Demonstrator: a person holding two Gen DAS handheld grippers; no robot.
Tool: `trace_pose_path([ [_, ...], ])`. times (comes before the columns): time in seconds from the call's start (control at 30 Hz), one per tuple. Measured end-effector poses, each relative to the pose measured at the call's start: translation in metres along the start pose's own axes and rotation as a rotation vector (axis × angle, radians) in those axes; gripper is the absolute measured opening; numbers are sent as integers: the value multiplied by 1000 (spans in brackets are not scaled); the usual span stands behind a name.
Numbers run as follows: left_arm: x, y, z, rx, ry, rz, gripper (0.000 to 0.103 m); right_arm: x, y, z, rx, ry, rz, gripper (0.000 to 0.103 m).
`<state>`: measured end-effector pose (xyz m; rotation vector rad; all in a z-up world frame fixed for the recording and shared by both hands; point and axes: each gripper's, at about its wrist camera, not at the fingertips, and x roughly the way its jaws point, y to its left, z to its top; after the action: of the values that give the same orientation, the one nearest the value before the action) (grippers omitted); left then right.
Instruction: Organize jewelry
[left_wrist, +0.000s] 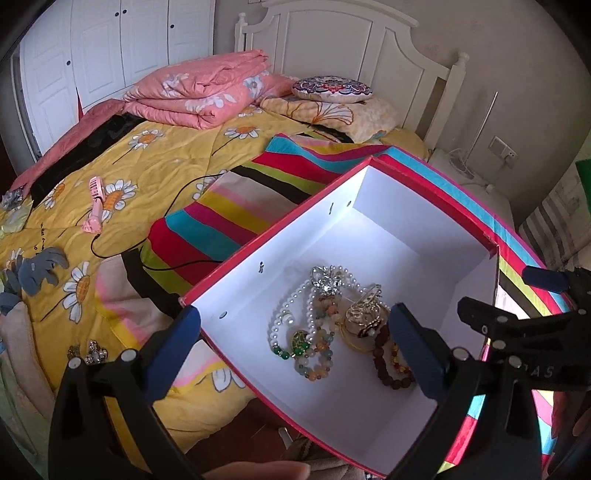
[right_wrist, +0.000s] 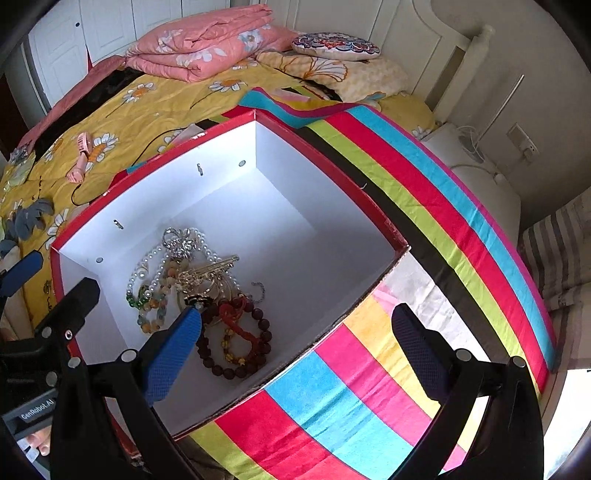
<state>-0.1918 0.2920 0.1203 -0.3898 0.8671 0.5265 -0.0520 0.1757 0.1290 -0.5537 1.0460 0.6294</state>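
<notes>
A red-rimmed box (left_wrist: 277, 225) (right_wrist: 332, 162) with a white inside sits on the bed's striped cloth. On its floor lies a jewelry pile (left_wrist: 332, 325) (right_wrist: 199, 291): a pearl string, green and pastel bead bracelets, a gold piece and a dark wooden bead bracelet (right_wrist: 236, 347). My left gripper (left_wrist: 295, 350) is open and straddles the box's near left wall, holding nothing. My right gripper (right_wrist: 295, 354) is open over the box's near right wall, one finger above the dark bracelet. Two loose sparkly jewelry pieces (left_wrist: 90, 352) lie on the yellow quilt left of the box.
A pink hand fan (left_wrist: 96, 206) and a black cable lie on the yellow daisy quilt. Folded pink bedding (left_wrist: 199, 88) and pillows sit by the white headboard. A striped cloth (right_wrist: 369, 387) lies under the box. A white stand (right_wrist: 480, 192) is at the right.
</notes>
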Motion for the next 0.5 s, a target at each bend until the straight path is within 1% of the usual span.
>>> trace_pose_path([
  [0.5, 7, 1, -4, -7, 27, -19, 101, 7, 3, -7, -21, 23, 0, 99],
])
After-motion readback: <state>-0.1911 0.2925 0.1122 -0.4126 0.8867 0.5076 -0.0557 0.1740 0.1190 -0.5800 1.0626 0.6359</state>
